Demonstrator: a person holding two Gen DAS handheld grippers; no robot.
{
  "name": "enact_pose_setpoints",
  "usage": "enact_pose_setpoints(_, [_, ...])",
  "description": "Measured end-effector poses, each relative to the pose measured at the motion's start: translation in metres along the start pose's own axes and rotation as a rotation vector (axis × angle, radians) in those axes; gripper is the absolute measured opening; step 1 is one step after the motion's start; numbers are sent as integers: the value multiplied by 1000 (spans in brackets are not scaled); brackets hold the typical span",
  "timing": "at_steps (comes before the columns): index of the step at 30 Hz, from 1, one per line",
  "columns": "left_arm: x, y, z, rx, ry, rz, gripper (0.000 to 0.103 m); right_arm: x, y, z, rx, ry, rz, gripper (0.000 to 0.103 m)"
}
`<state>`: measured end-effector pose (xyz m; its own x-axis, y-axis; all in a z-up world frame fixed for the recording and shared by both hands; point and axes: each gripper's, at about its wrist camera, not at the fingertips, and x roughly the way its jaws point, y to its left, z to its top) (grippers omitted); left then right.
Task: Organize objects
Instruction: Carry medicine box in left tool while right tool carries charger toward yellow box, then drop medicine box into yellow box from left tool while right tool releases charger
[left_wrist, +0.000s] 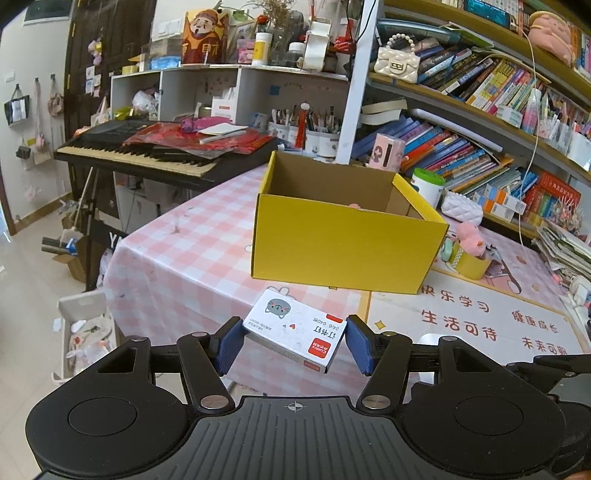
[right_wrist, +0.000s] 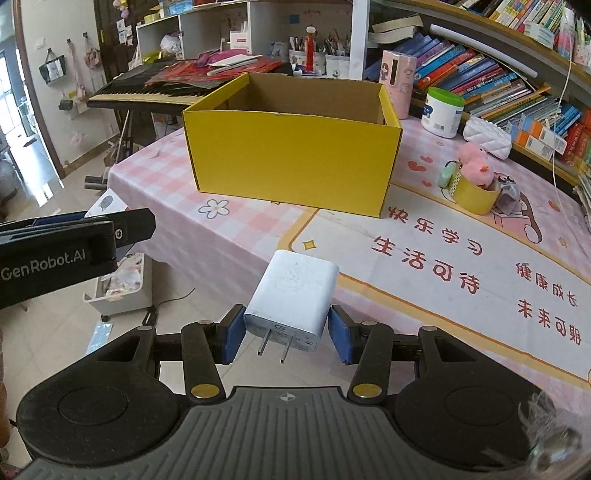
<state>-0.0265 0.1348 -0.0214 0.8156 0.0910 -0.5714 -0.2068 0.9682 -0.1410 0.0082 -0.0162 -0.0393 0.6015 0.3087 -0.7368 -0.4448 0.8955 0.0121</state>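
My left gripper (left_wrist: 293, 341) is shut on a white staples box (left_wrist: 295, 328) with a grey cat picture and a red label, held above the table in front of the open yellow cardboard box (left_wrist: 343, 240). My right gripper (right_wrist: 286, 334) is shut on a white charger plug (right_wrist: 293, 299), prongs pointing back at the camera, held above the table edge before the yellow box (right_wrist: 291, 158). The left gripper's body (right_wrist: 74, 243) shows at the left of the right wrist view. Something pink (left_wrist: 355, 206) lies inside the box.
The table has a pink checked cloth (left_wrist: 184, 258) and a mat with red characters (right_wrist: 461, 266). A yellow tape roll with pink plush toys (right_wrist: 474, 181), a white jar (right_wrist: 443, 112) and a white pouch (right_wrist: 487, 136) stand right of the box. Bookshelves behind, keyboard piano (left_wrist: 147, 147) at left.
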Motion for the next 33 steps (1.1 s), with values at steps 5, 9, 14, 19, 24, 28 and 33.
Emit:
enact_pose_setpoints(5, [1, 4, 3, -12, -5, 1, 59, 1, 3, 2, -7, 2, 3, 46])
enact_pose_setpoints(9, [4, 4, 9, -13, -22, -6, 59, 3, 4, 9, -17, -13, 6, 46])
enact_pose_setpoints(14, [9, 0, 27, -8, -64, -15, 59, 3, 1, 26, -19, -66, 2, 46])
enact_pose_setpoints(19, [19, -4, 52, 7, -118, -17, 59, 6, -4, 51, -24, -129, 1, 46])
enact_pose_setpoints(24, [33, -11, 75, 18, -171, -10, 59, 13, -14, 85, -34, -194, 2, 46])
enact_pose_setpoints(28, [48, -16, 93, 18, -194, -4, 59, 24, -24, 115, -46, -243, 1, 46])
enact_pose_setpoints(33, [74, -26, 111, 24, -204, 8, 59, 45, -36, 142, -64, -262, 4, 46])
